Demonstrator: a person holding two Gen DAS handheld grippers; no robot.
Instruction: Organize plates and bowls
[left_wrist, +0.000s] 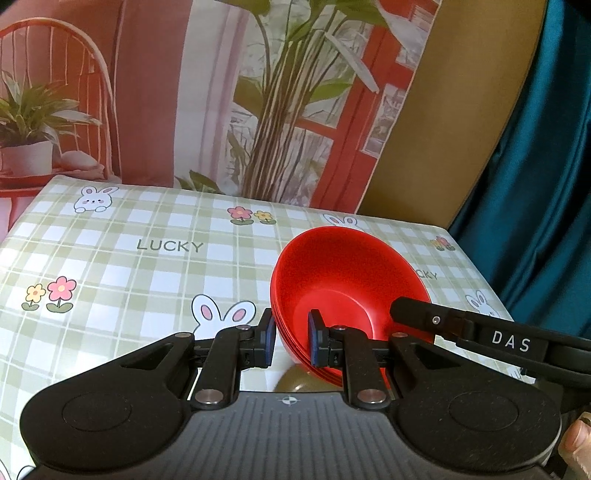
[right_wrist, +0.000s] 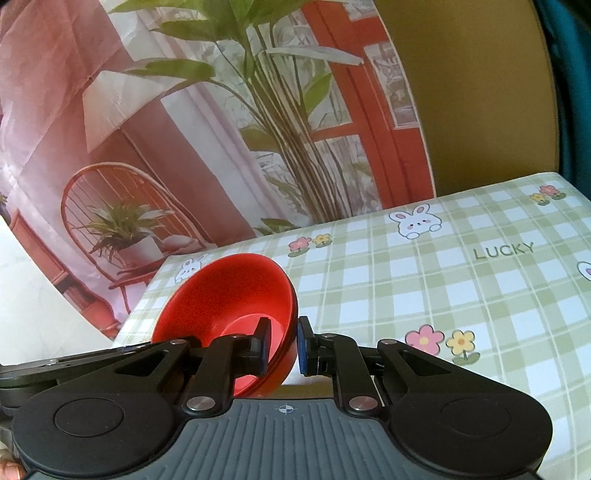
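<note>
Above the checked tablecloth (left_wrist: 147, 266), tilted nested red bowls (left_wrist: 343, 280) show glossy, stacked rims. Left gripper (left_wrist: 291, 341) pinches the left edge, right gripper (right_wrist: 282, 345) pinches the right edge, both nearly closed on the rims.

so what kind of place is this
Probably a staged data-collection setup, not a real kitchen: a table in bunny-print checked cloth, a printed backdrop of chair and plants, and both grippers clamped on stacked red bowls.

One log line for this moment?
left gripper: shut on red bowl stack rim | right gripper: shut on opposite rim | stack tilted, lifted
</note>
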